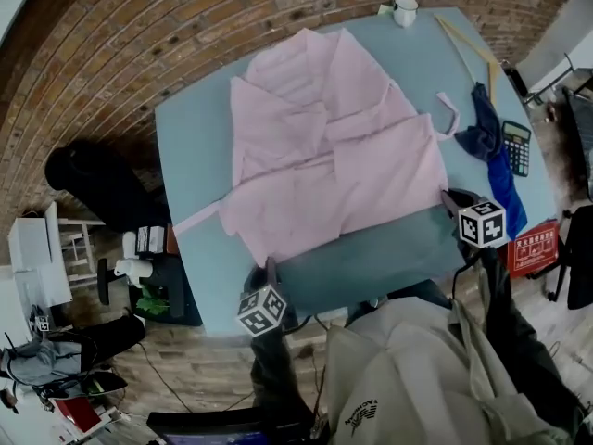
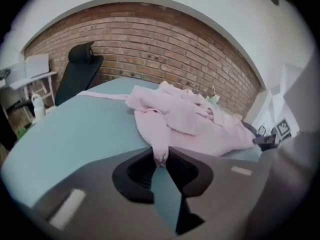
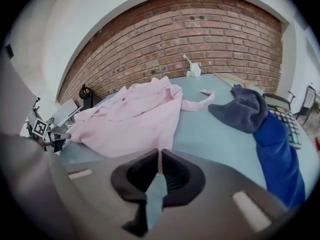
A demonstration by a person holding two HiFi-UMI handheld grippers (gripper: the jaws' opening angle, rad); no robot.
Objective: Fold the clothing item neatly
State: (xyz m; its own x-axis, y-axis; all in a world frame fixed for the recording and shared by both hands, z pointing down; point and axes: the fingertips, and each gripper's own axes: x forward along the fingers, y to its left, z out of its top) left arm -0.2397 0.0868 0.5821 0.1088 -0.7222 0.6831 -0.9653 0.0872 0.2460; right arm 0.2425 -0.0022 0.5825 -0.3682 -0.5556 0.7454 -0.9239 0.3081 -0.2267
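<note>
Pink robe (image 1: 334, 156) is spread flat on the table (image 1: 199, 156). Its near left corner is clamped by the left gripper (image 2: 160, 156), and its near right hem is pinched by the right gripper (image 3: 159, 159).

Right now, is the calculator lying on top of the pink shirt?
No, the calculator sits on the table beside the blue cloth, well apart from the pink shirt.

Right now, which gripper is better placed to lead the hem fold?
Left, probably. The left gripper clamps a bunched corner of the pink garment; the right gripper pinches only a thin edge, likelier to slip.
</note>
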